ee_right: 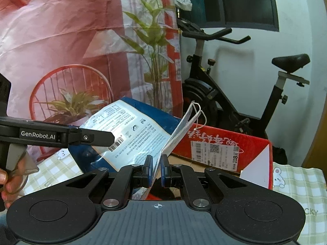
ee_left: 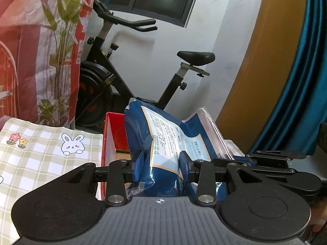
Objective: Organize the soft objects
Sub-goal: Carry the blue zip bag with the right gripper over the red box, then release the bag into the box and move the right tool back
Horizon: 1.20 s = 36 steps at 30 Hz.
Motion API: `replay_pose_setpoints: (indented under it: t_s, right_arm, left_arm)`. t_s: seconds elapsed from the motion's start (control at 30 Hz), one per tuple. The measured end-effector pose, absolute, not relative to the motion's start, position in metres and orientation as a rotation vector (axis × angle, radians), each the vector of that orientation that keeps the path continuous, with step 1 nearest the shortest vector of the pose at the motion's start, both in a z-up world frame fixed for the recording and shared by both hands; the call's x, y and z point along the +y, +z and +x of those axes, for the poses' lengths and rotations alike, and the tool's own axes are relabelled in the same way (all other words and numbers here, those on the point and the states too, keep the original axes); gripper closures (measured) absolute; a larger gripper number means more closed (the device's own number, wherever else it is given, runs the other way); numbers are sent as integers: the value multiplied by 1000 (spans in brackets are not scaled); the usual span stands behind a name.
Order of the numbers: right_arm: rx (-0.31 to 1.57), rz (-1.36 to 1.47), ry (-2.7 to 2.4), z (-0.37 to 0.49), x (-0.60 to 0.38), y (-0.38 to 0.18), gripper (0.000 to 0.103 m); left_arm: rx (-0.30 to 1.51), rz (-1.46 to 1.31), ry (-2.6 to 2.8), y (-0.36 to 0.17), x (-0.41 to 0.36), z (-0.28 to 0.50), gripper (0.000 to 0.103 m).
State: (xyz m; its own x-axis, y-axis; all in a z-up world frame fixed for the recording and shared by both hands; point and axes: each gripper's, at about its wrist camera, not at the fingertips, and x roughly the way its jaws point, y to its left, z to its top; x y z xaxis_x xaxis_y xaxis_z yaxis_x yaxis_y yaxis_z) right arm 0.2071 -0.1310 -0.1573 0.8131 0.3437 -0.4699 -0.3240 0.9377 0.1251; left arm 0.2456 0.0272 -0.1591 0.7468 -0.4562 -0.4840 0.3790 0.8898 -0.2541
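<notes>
The left hand-held gripper [ee_left: 160,168] pinched a blue bag [ee_left: 163,143] above the red box's [ee_left: 114,134] rim; the right hand-held gripper [ee_right: 156,170] pinched a face mask [ee_right: 181,128] there, beside the checked table [ee_left: 40,163], exercise bike [ee_left: 143,71] behind

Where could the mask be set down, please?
The checked cloth left of the red box is bare, as is its strip past the box. Between the tongs, the blue pouch crowds everything.
</notes>
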Motion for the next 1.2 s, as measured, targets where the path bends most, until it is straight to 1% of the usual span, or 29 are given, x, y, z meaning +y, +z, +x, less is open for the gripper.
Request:
replay_pose_setpoints:
  t_s: [0.4, 0.7, 0.83, 0.87, 0.93, 1.0, 1.03, 1.1, 1.13, 1.17, 1.2]
  right_arm:
    - [598, 44, 337, 282, -134, -186, 96]
    - [698, 51, 304, 302, -141, -218, 96]
    - [727, 52, 262, 307, -145, -225, 95]
    - [736, 47, 250, 308, -147, -226, 93]
    - [753, 43, 218, 308, -149, -230, 88]
    - [746, 36, 184, 305, -151, -229, 77]
    - [738, 34, 173, 303, -152, -228, 75]
    - [728, 28, 148, 299, -154, -225, 61]
    - [723, 25, 141, 296, -155, -223, 57]
    - [716, 22, 137, 293, -156, -221, 50]
    - [712, 20, 134, 291, -157, -218, 44]
  left_arm:
    - [626, -101, -412, -177, 18, 300, 63]
    - [699, -45, -428, -196, 9, 318, 62]
    - [690, -7, -419, -195, 5, 317, 55]
    - [687, -1, -419, -195, 6, 317, 51]
    - [680, 8, -414, -192, 6, 314, 48]
    - [682, 9, -411, -191, 6, 314, 45]
    - [682, 10, -409, -190, 6, 313, 41]
    - [681, 13, -407, -187, 6, 311, 36]
    - [681, 12, -406, -185, 6, 310, 31]
    - [680, 10, -406, -183, 6, 308, 25]
    - [681, 6, -408, -182, 6, 306, 22]
